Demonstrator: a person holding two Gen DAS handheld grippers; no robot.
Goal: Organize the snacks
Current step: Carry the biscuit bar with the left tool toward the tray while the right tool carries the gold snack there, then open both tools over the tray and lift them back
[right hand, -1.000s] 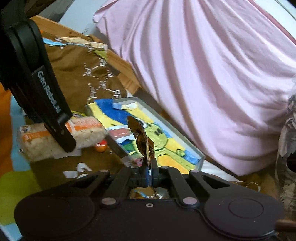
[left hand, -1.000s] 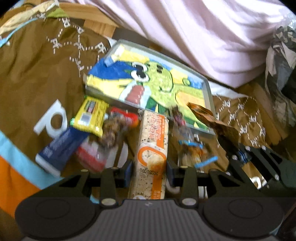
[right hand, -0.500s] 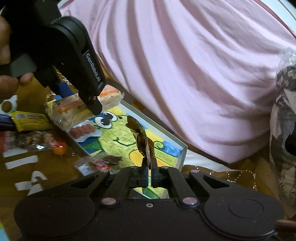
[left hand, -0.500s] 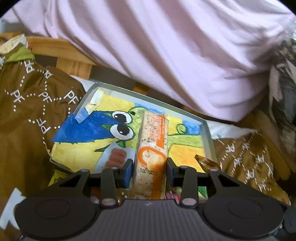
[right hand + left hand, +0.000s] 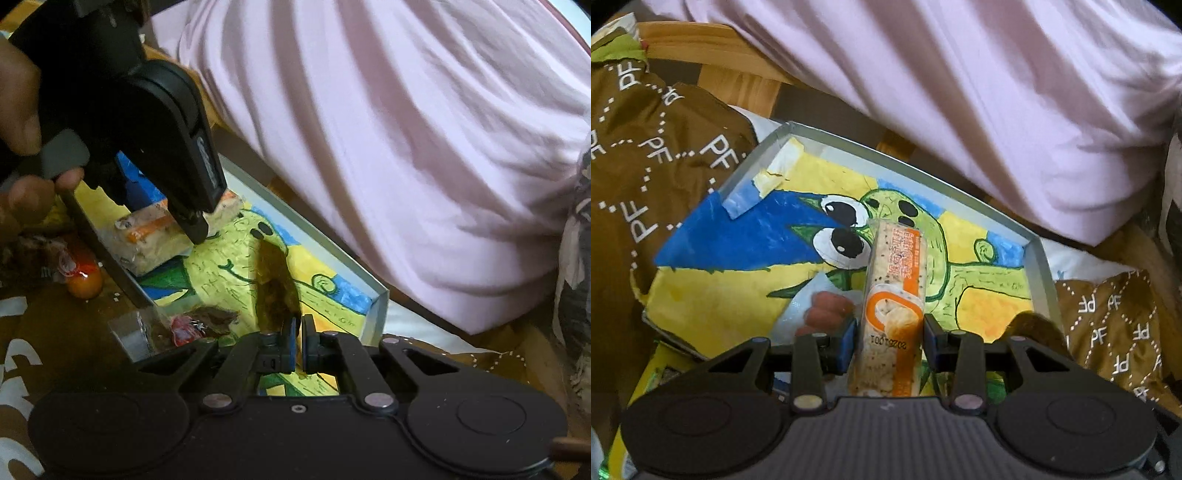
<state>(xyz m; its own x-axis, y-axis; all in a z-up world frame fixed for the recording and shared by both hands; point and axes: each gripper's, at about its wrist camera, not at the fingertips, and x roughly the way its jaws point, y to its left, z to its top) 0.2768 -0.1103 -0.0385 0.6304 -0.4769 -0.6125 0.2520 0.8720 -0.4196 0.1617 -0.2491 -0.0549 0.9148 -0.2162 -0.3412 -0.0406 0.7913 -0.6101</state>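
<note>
The left gripper (image 5: 888, 341) was black, with blue pads on its two fingers (image 5: 847, 344). Its wide base had ribbed grey plastic and two big round bumps. Small silver screws sat on its bars. The right gripper (image 5: 298, 341) looked the same: black, with blue pads, silver screws and round bumps. White letters ran down the side of the left gripper.

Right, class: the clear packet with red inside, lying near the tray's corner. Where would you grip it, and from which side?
Probably the packet's empty clear end, from above on the cloth side: it lies flat, and that end looks thin enough to pinch.
</note>
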